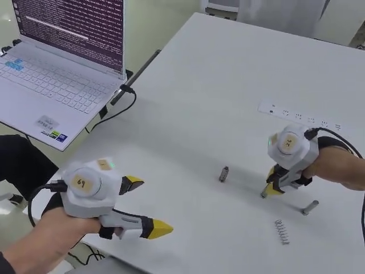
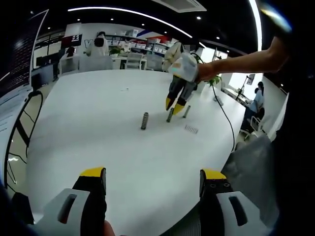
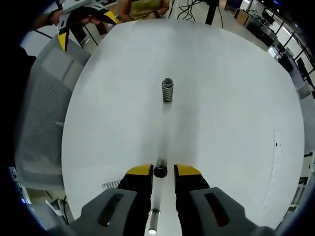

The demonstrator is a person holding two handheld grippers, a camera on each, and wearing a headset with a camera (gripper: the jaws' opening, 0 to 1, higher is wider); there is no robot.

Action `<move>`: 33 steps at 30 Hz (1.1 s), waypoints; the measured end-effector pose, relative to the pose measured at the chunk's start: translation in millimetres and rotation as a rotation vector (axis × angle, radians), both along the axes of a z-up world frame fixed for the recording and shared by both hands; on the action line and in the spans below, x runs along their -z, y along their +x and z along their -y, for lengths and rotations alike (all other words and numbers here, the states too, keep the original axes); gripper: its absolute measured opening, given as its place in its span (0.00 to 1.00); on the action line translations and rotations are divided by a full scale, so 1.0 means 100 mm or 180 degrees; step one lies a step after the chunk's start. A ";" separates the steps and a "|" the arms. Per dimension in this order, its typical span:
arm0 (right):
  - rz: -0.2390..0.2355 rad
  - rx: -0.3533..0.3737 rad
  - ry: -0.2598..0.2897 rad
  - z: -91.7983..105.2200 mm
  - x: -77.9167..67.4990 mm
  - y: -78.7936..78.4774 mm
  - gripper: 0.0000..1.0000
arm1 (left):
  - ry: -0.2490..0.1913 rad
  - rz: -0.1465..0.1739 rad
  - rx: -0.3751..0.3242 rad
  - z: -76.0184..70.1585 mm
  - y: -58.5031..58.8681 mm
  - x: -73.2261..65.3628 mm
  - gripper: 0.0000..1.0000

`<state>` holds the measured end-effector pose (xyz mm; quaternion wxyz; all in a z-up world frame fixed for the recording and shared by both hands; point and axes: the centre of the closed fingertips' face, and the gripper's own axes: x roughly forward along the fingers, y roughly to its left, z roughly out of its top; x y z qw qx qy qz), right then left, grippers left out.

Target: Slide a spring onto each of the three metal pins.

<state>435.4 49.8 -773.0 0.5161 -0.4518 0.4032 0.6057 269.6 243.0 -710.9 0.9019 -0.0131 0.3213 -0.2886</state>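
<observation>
One white bench [image 1: 228, 85] carries a laptop [image 1: 63, 68] and a power strip [image 1: 299, 117]; an open office [image 2: 123, 46] lies behind. The left hand-held gripper [image 2: 152, 173] has its jaws apart. The right hand-held gripper [image 3: 161, 169] is clamped on the held pin [image 3: 160, 171]. Ahead of it stands the spring-covered pin [image 3: 168, 90]. The loose spring [image 3: 112, 185], left of it, is partly hidden by a jaw, as is the bare pin [image 3: 154, 223] beneath.

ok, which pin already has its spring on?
The upright pin standing alone mid-table: coils wrap it. The gripped pin in the right gripper and the third pin are bare.
</observation>
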 end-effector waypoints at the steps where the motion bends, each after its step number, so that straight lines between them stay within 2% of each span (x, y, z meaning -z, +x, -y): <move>1: -0.0001 0.0015 0.0007 0.00 -0.01 0.00 0.16 | -0.0003 0.0002 0.0002 0.00 0.00 0.00 0.74; 7: -0.0044 0.0156 0.0122 0.01 -0.12 -0.02 0.21 | 0.0002 0.0025 0.0029 0.01 0.00 -0.03 0.74; 19: 0.0054 0.0281 0.0291 0.02 -0.37 0.00 0.25 | 0.0025 0.0060 0.0076 0.04 -0.01 -0.08 0.74; 25: 0.0067 0.0425 0.0424 0.04 -0.48 0.02 0.27 | 0.0031 0.0092 0.0105 0.06 0.01 -0.12 0.74; 33: 0.0041 0.0685 0.0587 0.10 -0.55 0.01 0.29 | 0.0031 0.0109 0.0123 0.08 0.00 -0.14 0.74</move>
